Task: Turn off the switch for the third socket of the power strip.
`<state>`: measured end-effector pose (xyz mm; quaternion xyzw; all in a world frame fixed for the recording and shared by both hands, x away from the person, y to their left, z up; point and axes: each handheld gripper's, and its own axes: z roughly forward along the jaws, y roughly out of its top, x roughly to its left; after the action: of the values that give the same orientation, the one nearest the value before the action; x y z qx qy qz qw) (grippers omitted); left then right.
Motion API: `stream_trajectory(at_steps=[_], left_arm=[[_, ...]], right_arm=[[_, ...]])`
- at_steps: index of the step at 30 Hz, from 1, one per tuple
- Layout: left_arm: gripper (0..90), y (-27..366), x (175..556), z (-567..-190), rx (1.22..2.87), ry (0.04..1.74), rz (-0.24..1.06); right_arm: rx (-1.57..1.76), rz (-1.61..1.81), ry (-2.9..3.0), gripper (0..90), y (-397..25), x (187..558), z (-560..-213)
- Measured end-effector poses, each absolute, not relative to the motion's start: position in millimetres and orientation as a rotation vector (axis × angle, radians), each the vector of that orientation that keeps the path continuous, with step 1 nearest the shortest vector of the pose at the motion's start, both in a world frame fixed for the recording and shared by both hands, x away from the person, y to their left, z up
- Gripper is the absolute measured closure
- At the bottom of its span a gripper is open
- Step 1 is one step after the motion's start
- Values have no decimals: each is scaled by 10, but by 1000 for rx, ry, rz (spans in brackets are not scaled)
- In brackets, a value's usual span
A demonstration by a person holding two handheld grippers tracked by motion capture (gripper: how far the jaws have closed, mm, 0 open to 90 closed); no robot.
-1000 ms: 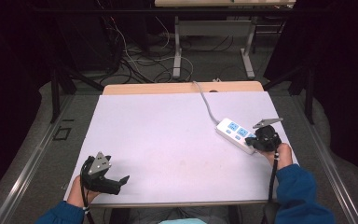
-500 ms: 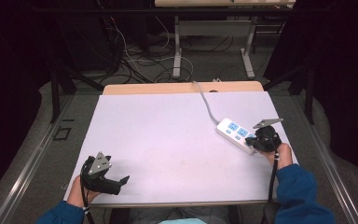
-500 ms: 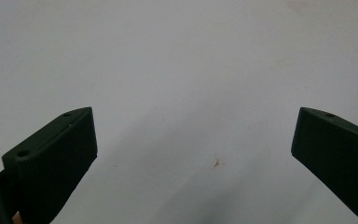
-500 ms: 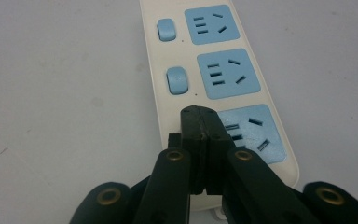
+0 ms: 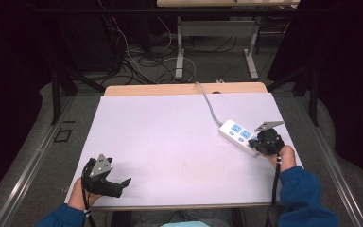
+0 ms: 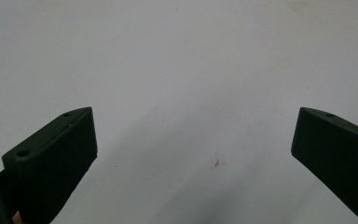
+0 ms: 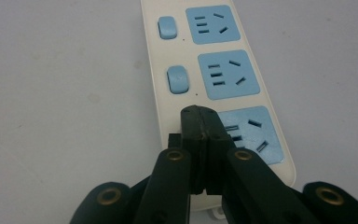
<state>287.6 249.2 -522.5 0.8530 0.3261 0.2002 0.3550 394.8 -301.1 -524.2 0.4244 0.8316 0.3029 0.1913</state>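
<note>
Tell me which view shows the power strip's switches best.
The right gripper view: the power strip lies close up, two blue switches plain, shut right tongs over the third's place. The high view shows it small; the left gripper view shows bare table.

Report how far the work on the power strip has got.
Done: the right gripper has its jaws shut together, tip down on the power strip beside the nearest socket, where the third switch would sit. In hand: apparently pressing that switch, which is hidden under the tip. Left: possibly the two visible blue switches; their state cannot be read. The left gripper hangs open over bare table.
</note>
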Motion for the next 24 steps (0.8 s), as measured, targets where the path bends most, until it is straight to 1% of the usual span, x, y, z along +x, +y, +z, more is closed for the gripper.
stream_trajectory(at_steps=[24], left_arm=[[0, 2483, 2876, -5234, 2202, 848, 509]], right_arm=[[1189, 849, 2320, 900, -3003, 3931, -5253]])
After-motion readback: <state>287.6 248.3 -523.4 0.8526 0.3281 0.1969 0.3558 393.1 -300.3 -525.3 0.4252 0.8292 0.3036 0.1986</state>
